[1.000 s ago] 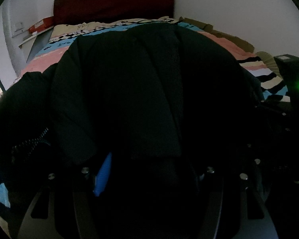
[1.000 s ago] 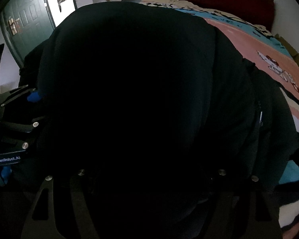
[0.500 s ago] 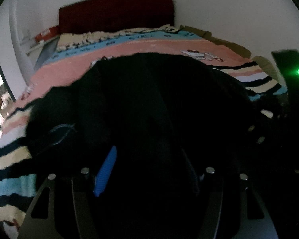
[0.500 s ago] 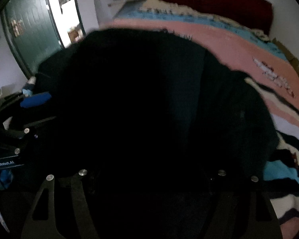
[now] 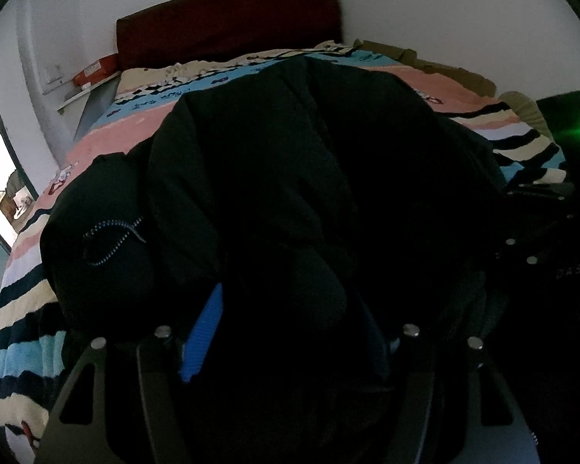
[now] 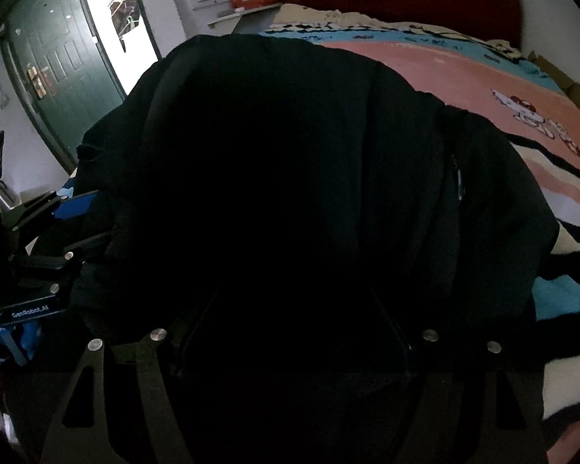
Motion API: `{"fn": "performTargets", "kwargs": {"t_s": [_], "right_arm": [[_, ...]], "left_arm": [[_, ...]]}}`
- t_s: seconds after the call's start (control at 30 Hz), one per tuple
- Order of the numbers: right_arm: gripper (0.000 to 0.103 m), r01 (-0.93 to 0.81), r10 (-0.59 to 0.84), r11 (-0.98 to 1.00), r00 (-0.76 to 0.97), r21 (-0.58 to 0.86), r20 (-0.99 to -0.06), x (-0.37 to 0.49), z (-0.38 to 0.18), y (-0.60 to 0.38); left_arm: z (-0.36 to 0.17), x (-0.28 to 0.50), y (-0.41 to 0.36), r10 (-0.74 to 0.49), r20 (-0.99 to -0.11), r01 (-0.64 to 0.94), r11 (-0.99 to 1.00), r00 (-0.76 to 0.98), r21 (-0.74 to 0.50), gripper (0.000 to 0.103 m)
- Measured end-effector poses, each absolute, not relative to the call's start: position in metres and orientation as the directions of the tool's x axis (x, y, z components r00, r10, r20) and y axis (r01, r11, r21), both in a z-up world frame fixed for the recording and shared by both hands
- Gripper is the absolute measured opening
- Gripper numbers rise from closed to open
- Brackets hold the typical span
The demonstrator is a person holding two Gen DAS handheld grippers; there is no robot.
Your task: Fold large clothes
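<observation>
A large black padded jacket (image 5: 290, 162) hangs bunched over the striped bed cover and fills most of both views. My left gripper (image 5: 290, 332) has a thick wad of it between its blue pads (image 5: 203, 332); its jaws are opening slightly, with the fabric still packed between them. A zipper (image 5: 108, 239) curls on a fold at the left. My right gripper (image 6: 294, 328) is shut on another thick part of the jacket (image 6: 290, 162), and its dark fingers barely show. Each gripper appears in the other's view: right gripper body (image 5: 541, 232), left gripper body (image 6: 38, 270).
The bed cover (image 5: 127, 135) has pink, blue, cream and black stripes and runs back to a dark red headboard (image 5: 228, 19). A shelf with a red box (image 5: 96, 71) hangs left of the headboard. A green door (image 6: 58, 69) stands beside the bed.
Half a second ago the jacket hung lower and more of the pink cover showed. Now both grippers have lifted it, and it covers more of the bed in both views.
</observation>
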State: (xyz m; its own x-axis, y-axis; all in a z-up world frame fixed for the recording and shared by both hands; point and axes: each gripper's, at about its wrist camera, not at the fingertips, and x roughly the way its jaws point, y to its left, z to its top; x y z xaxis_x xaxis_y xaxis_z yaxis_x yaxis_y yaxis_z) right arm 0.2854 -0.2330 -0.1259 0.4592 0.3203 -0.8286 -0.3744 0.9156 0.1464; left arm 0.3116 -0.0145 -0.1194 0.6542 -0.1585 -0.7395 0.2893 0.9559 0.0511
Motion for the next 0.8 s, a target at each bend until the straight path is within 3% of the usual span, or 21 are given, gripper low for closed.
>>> {"fn": "performTargets", "kwargs": {"t_s": [0.43, 0.8], "right_arm": [[0.075, -0.359, 0.223, 0.933, 0.517, 0.027, -0.826, 0.271, -0.104, -0.222], [0.077, -0.295, 0.224, 0.954, 0.58, 0.054, -0.783, 0.202, -0.058, -0.254]], "left_arm": [[-0.085, 0.278, -0.013, -0.126, -0.705, 0.276, 0.956, 0.697, 0.102, 0.065], [-0.045, 0.196, 0.008, -0.061, -0.705, 0.172, 0.981, 0.706, 0.088, 0.065]]}}
